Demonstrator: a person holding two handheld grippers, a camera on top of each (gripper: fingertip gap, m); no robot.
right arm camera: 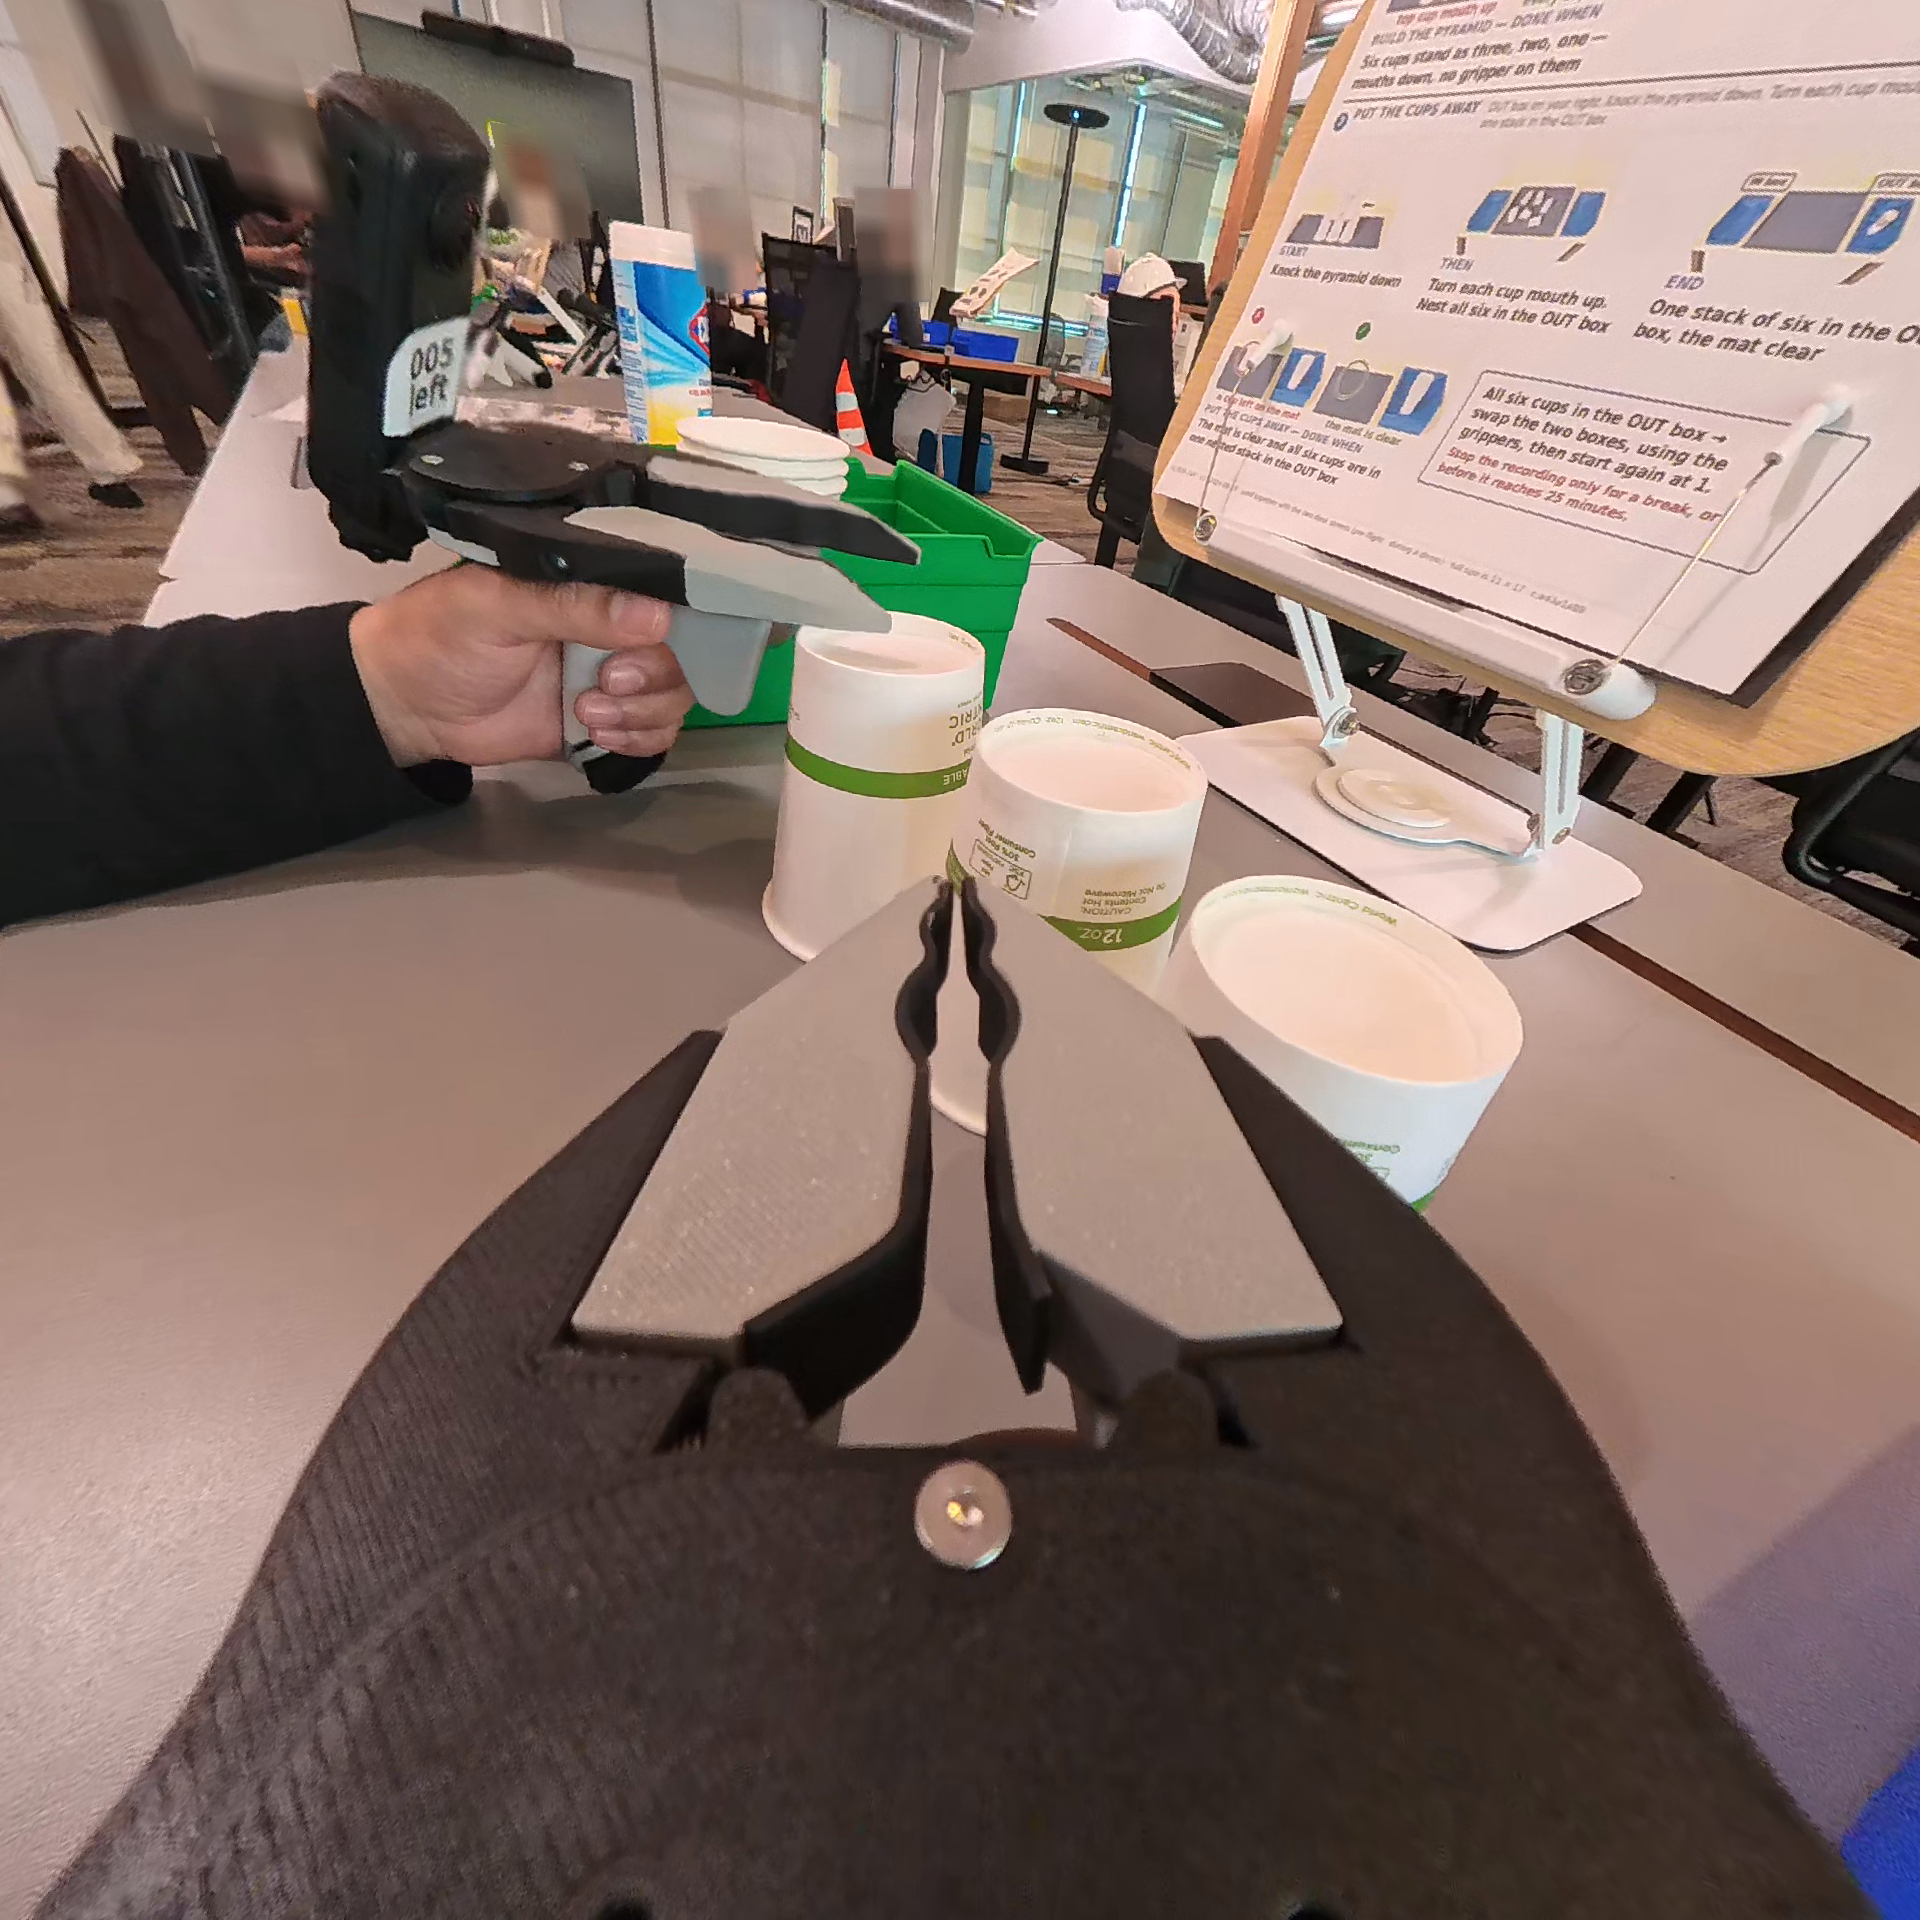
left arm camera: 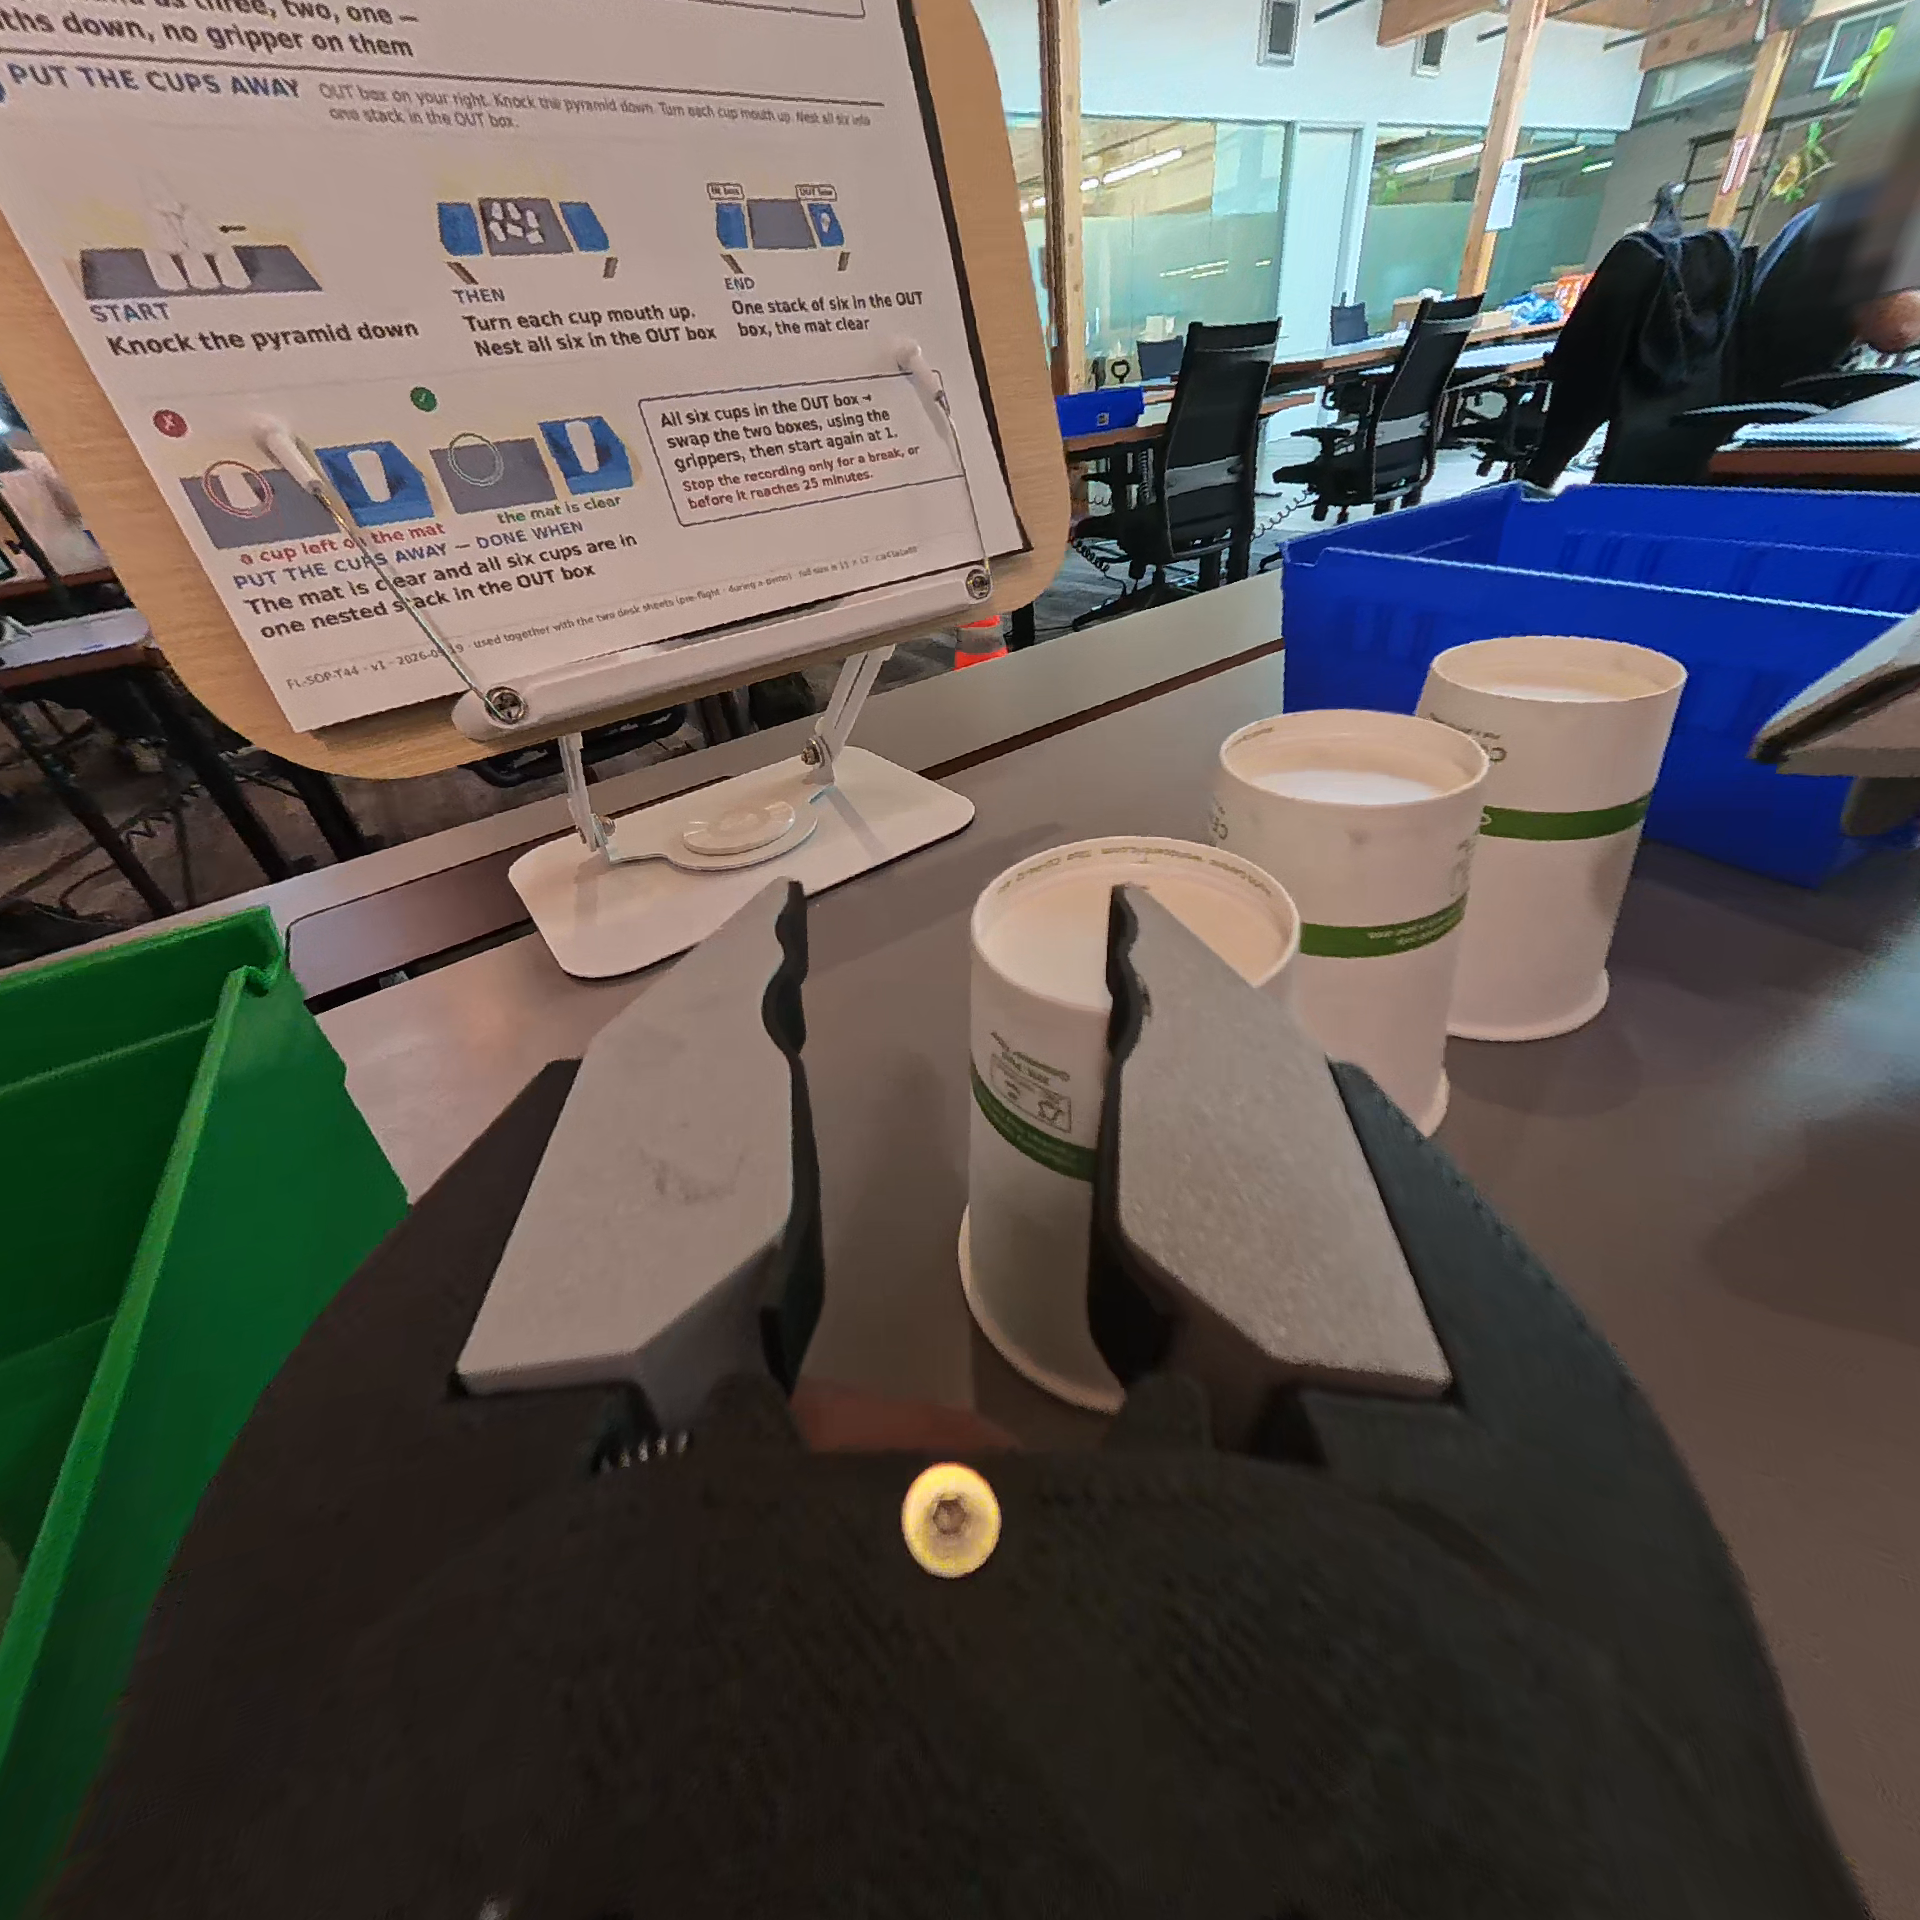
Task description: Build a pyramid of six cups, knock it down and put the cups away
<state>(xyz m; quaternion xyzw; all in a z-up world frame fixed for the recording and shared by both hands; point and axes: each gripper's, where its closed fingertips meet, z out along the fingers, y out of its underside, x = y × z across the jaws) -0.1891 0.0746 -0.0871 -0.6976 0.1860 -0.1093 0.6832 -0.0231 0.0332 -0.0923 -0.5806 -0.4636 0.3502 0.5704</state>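
Three white paper cups with green bands stand mouth down in a row on the grey mat: the left one [left arm camera: 1029, 1195] [right arm camera: 873, 748], the middle one [left arm camera: 1351, 831] [right arm camera: 1081, 810] and the right one [left arm camera: 1548, 790] [right arm camera: 1340, 1018]. My left gripper [left arm camera: 951, 925] [right arm camera: 899, 587] is open and empty. It hovers at the top of the left cup, with its right finger over the cup's upturned base. My right gripper [right arm camera: 951, 899] is shut and empty, low in front of the middle cup. Its tip shows in the left wrist view [left arm camera: 1849, 717]. More white cups [right arm camera: 769, 452] sit stacked in the green bin.
The green bin [left arm camera: 156, 1247] [right arm camera: 935, 561] stands at the left of the mat and a blue bin [left arm camera: 1558, 592] at the right. A sheet on a white stand [left arm camera: 727, 831] [right arm camera: 1455, 821] is behind the cups. A wipes canister [right arm camera: 660, 322] is beyond the green bin.
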